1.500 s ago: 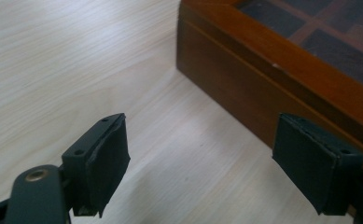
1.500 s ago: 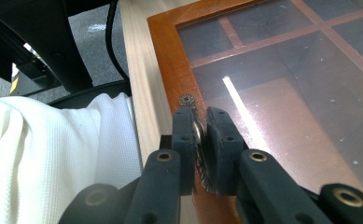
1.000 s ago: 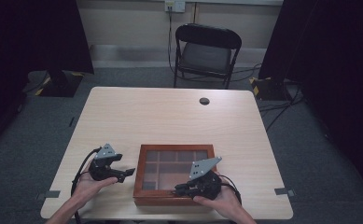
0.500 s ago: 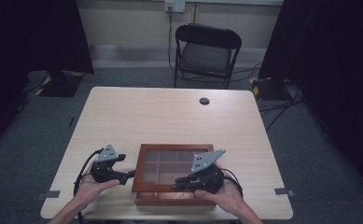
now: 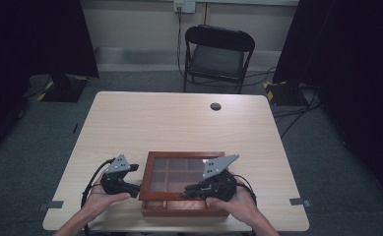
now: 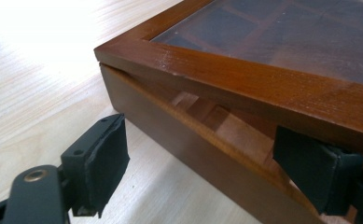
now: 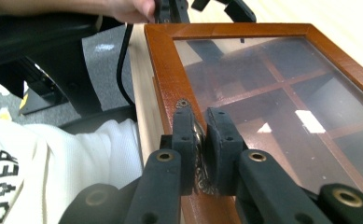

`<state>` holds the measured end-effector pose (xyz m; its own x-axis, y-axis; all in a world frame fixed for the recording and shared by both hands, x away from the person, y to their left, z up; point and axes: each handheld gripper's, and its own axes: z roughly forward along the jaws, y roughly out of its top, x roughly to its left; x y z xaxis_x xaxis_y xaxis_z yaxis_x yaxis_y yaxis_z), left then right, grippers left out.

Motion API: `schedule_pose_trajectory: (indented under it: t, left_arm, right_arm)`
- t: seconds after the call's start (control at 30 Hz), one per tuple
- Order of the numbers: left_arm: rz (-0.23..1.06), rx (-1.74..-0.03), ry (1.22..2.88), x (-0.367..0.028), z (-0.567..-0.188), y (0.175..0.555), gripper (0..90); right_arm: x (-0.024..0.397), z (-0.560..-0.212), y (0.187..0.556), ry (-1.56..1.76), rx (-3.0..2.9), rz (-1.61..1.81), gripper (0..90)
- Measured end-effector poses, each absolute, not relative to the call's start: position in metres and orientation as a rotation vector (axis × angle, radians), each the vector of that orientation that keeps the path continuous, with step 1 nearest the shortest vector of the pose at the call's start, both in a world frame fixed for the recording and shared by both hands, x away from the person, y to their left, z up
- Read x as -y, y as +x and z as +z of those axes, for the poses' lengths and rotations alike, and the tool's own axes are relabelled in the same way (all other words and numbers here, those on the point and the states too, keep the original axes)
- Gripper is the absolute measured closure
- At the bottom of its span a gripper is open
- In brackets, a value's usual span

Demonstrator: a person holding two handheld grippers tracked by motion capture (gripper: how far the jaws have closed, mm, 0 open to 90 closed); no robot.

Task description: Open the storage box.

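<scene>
Currently I see right gripper [image 7: 198, 140] clamped on the box lid's metal clasp [image 7: 198, 154], lid [image 6: 244, 79] slightly raised, left gripper [image 6: 207, 172] open beside the box [image 5: 184, 209].

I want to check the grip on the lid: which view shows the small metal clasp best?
The right gripper view: the right gripper pinches the metal clasp on the lid close up. The high view hides it behind the gripper; the left gripper view shows the lid's raised edge, not the clasp.

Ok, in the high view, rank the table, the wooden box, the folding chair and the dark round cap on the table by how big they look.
1. table
2. and 3. wooden box and folding chair: they look much alike, and the chair stands farther off, so unranked
4. dark round cap
</scene>
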<state>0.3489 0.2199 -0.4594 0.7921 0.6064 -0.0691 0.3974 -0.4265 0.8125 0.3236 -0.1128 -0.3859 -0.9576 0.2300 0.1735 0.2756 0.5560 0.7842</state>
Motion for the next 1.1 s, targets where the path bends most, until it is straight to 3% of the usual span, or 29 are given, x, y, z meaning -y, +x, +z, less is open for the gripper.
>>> schedule_pose_trajectory:
  t: [0.13, 0.23, 0.3, 0.37, 0.43, 0.47, 0.63, 1.1]
  left_arm:
    - [0.315, -0.726, 2.066, -0.219, -0.458, 0.347, 19.5]
    - [0.306, -0.723, 2.058, -0.220, -0.456, 0.349, 18.9]
    - [0.302, -0.723, 2.061, -0.219, -0.456, 0.350, 18.3]
    - [0.299, -0.726, 2.048, -0.219, -0.455, 0.350, 18.5]
    - [0.303, -0.720, 2.050, -0.219, -0.453, 0.351, 18.6]
    - [0.300, -0.714, 2.045, -0.220, -0.451, 0.352, 19.3]
    - [0.316, -0.711, 2.008, -0.220, -0.443, 0.353, 21.4]
    - [0.320, -0.685, 1.957, -0.210, -0.429, 0.359, 27.8]
  right_arm:
    - [0.114, -0.385, 0.324, -0.461, 2.708, -1.403, 81.8]
    - [0.115, -0.385, 0.324, -0.465, 2.721, -1.412, 68.8]
    - [0.115, -0.384, 0.324, -0.482, 2.720, -1.411, 66.8]
    - [0.118, -0.383, 0.324, -0.513, 2.720, -1.423, 57.6]
    - [0.119, -0.382, 0.324, -0.525, 2.719, -1.429, 55.4]
    - [0.124, -0.379, 0.324, -0.560, 2.721, -1.442, 49.5]
    - [0.141, -0.373, 0.324, -0.658, 2.728, -1.494, 37.5]
    - [0.177, -0.375, 0.328, -0.818, 2.724, -1.561, 22.8]
